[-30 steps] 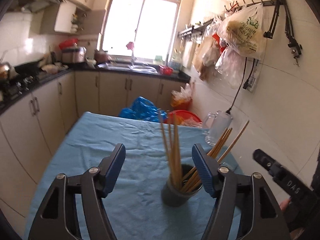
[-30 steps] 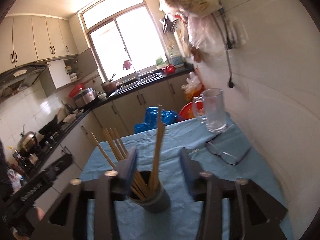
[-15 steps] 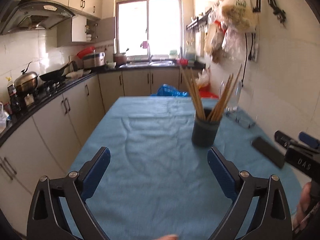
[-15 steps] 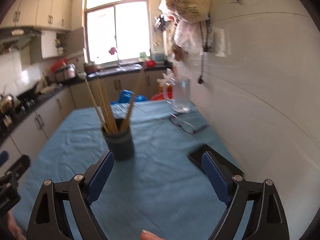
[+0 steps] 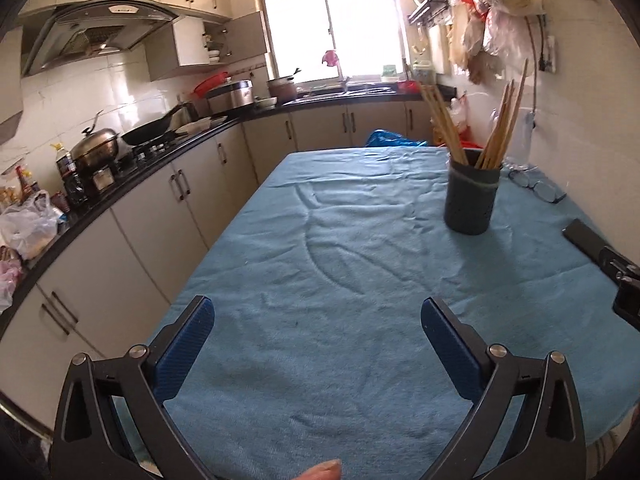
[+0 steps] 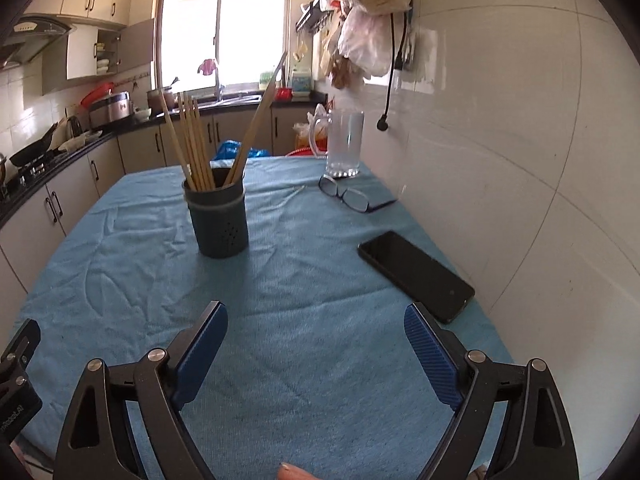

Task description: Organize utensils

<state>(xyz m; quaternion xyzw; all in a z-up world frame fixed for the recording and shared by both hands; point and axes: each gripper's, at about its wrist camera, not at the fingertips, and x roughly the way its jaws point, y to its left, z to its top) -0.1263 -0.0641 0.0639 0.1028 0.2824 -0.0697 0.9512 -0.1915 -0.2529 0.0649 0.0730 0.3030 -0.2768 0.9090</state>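
A dark grey holder [image 5: 471, 200] stands upright on the blue cloth-covered table [image 5: 320, 280], toward the far right in the left wrist view; it also shows in the right wrist view [image 6: 218, 220]. Several wooden chopsticks [image 5: 500, 128] stand in it, fanned to both sides, also seen in the right wrist view [image 6: 196, 148]. My left gripper [image 5: 318, 322] is open and empty near the table's front edge, well short of the holder. My right gripper [image 6: 316, 326] is open and empty, also well back from the holder.
A black phone [image 6: 416, 276] lies right of the holder near the tiled wall. Glasses [image 6: 348, 196] and a glass mug [image 6: 344, 144] sit at the far right. Kitchen counters with pots [image 5: 96, 144] run along the left. Plastic bags [image 6: 368, 12] hang on the wall.
Both grippers have pulled back from the holder toward the table's front edge and their jaws have widened. The holder with chopsticks stays upright on the cloth.
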